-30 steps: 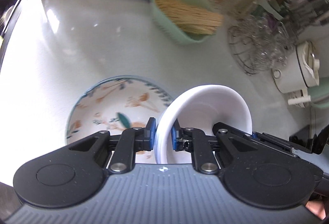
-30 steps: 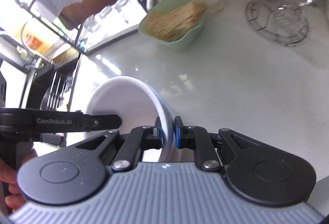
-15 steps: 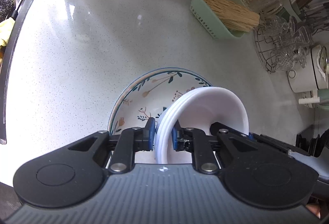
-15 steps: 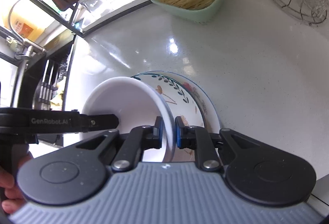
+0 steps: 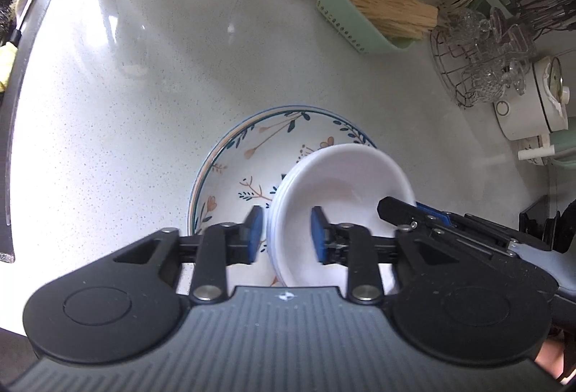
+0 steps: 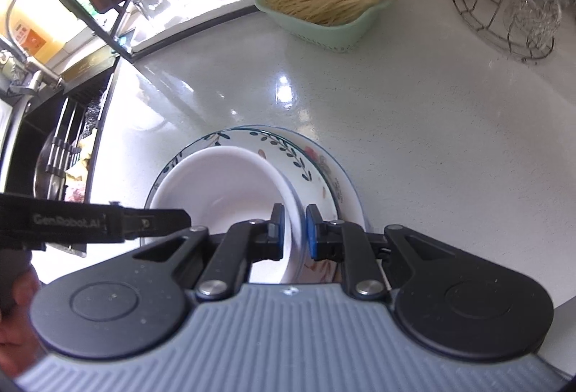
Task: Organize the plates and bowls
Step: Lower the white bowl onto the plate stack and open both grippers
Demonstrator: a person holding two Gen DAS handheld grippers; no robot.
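Our left claw (image 5: 284,231) opening astride the stacked white ceramic bowls (image 5: 342,190) rim, our right claw (image 6: 293,230) pinching the opposite rim, round floral-painted ceramic plate (image 5: 252,154) beneath both

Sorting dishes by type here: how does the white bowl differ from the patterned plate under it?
The white bowl is plain; the patterned plate carries leaves and flowers with a blue rim. The bowl is narrower and deeper, the plate wider and shallower. The bowl sits inside the plate, which lies on the counter. The right gripper clamps the bowl's rim; nothing grips the plate. Both are round.
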